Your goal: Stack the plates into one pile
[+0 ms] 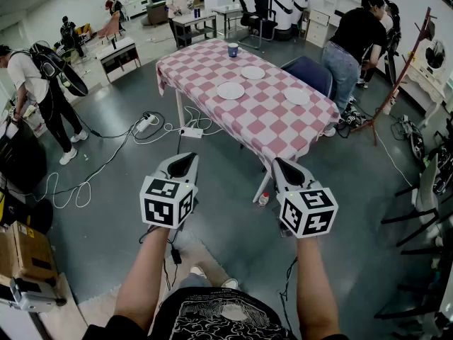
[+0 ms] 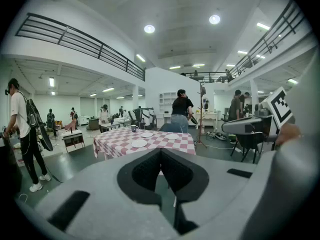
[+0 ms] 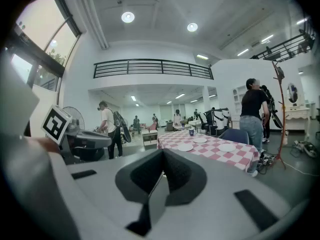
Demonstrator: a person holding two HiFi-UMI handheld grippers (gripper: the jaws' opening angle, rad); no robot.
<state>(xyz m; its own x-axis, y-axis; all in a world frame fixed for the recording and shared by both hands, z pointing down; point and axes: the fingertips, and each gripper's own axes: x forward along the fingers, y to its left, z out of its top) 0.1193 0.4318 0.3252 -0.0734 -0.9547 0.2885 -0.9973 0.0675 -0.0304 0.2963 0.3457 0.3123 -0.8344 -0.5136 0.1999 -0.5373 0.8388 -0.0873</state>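
Observation:
Three white plates lie apart on the table with the red-and-white checked cloth (image 1: 272, 129): a near left plate (image 1: 231, 90), a far plate (image 1: 253, 72) and a right plate (image 1: 297, 95). A blue cup (image 1: 233, 49) stands at the table's far end. My left gripper (image 1: 185, 160) and right gripper (image 1: 281, 165) hang side by side over the floor, well short of the table. Both are shut with nothing between the jaws. In the left gripper view the gripper (image 2: 161, 154) points at the plates (image 2: 139, 143). The right gripper (image 3: 163, 154) has the plates (image 3: 185, 147) to its right.
A blue chair (image 1: 308, 73) stands at the table's far right side, with a person in black (image 1: 354, 37) behind it. A power strip and cables (image 1: 191, 131) lie on the floor left of the table. A small bottle (image 1: 263, 199) stands by the near table leg. Another person (image 1: 35, 83) stands far left.

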